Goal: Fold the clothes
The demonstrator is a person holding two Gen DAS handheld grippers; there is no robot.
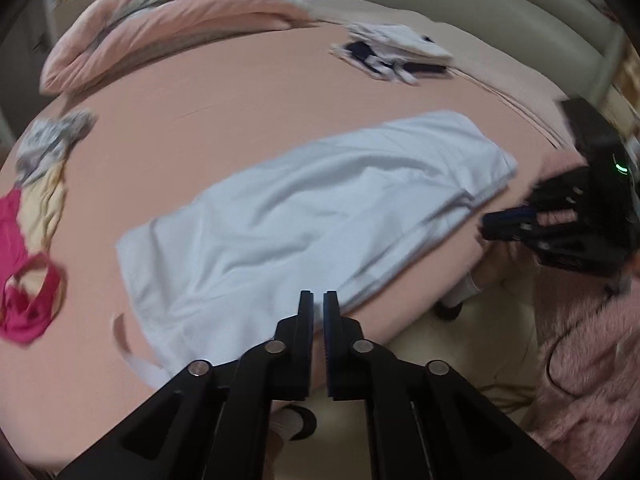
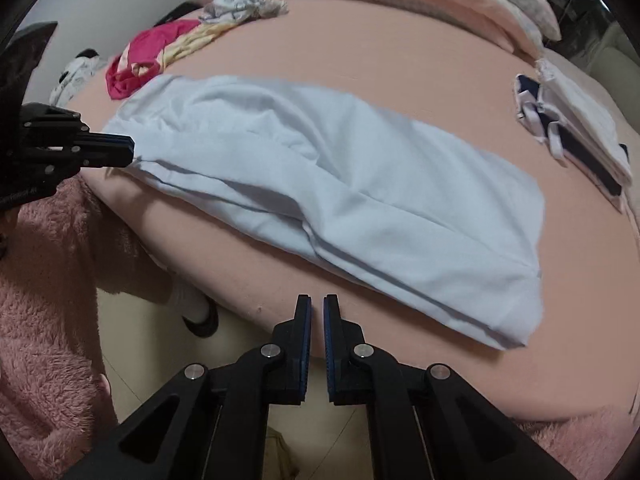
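Blurred at edges, hands hidden. Pale blue garment [image 2: 320, 184] flat on bed [image 2: 400, 60], just beyond left gripper [image 1: 318, 300] and right gripper [image 2: 317, 304], both nearly closed, empty.

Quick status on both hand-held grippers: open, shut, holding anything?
Left hand-held gripper: nearly shut, apparently empty.
Right hand-held gripper: shut, holding nothing.

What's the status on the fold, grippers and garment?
Left gripper nearly shut, empty. Right gripper shut, empty, at near edge. Pale blue garment lies part-folded on pink bed. Nothing in the way; unfolded pile off to the side.
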